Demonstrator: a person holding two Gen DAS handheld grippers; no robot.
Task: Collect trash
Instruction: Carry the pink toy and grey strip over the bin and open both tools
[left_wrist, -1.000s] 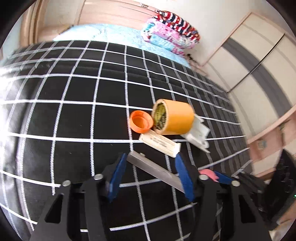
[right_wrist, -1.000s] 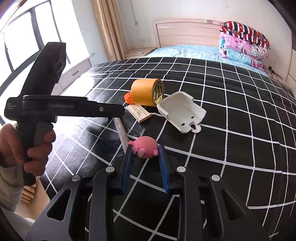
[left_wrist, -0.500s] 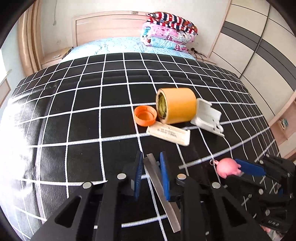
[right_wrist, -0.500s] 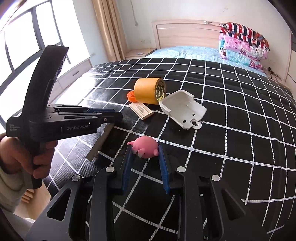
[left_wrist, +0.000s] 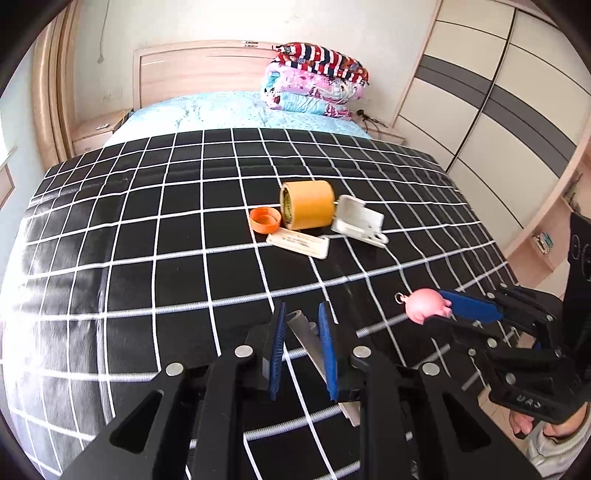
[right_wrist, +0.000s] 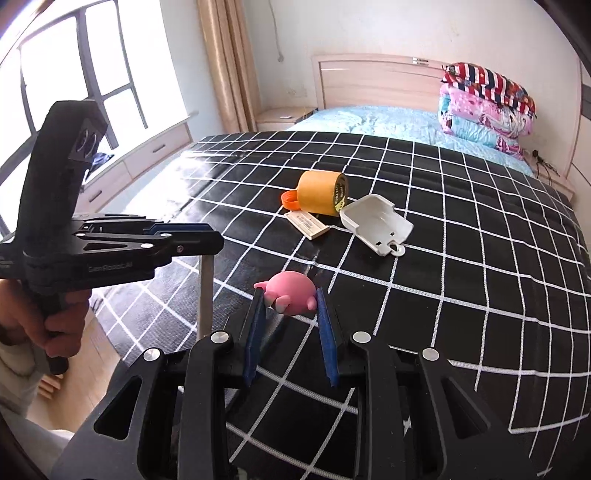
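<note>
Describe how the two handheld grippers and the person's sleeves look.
Both are black frames with angular cut-outs and silver round bolts. The left gripper and right gripper each carry ribbed blue pads on their two fingers. Seen from the right wrist camera, the left one has a tall black camera post and pale lettering along its side. A light grey sleeve shows at the right wrist.

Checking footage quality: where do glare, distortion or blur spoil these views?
Left wrist view: fisheye bends the checked bedspread lines, with sunlight glare at its left edge. Right wrist view: the window is blown out white, and glare washes the bedspread beneath; the pink toy stays sharp.
</note>
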